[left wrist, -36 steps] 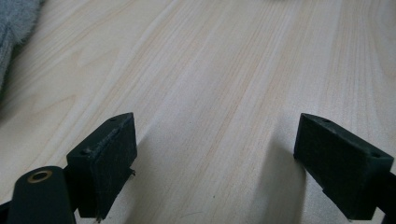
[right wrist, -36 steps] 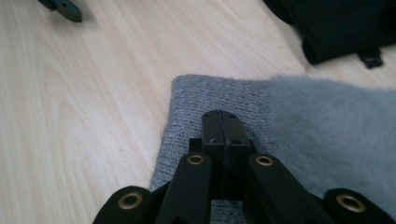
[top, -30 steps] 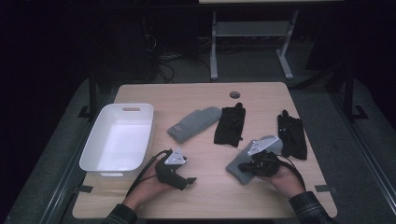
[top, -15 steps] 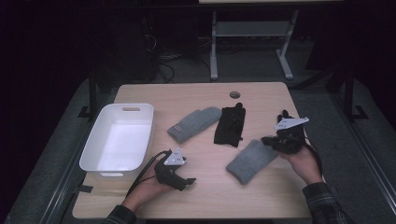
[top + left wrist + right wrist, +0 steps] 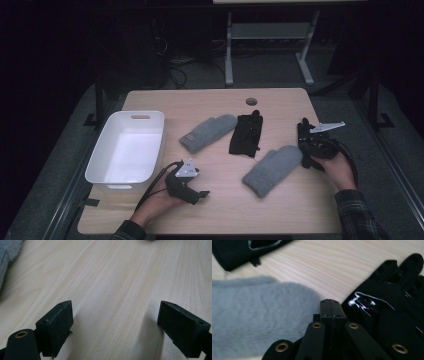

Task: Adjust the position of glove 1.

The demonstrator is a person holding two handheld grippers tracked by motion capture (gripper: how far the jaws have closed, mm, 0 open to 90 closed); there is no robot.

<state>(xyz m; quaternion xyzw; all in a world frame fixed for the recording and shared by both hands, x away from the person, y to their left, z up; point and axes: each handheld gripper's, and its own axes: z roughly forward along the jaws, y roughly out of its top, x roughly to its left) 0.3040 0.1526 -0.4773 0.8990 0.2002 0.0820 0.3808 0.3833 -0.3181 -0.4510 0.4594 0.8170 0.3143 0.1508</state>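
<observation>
The right gripper [image 5: 306, 137], jaws pressed together with nothing between them, sits over the black glove [image 5: 392, 305] at the table's 3 o'clock edge. The grey mitten [image 5: 272, 169] lies just beside it, toward 8 o'clock. The left gripper [image 5: 197, 192] rests at 7 o'clock on the table [image 5: 210, 102], jaws wide apart and empty.

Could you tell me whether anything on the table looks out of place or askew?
Nothing looks damaged or spilled. The two grey fleece mittens and two black gloves lie scattered at different angles, unpaired, beside the white plastic bin.
</observation>
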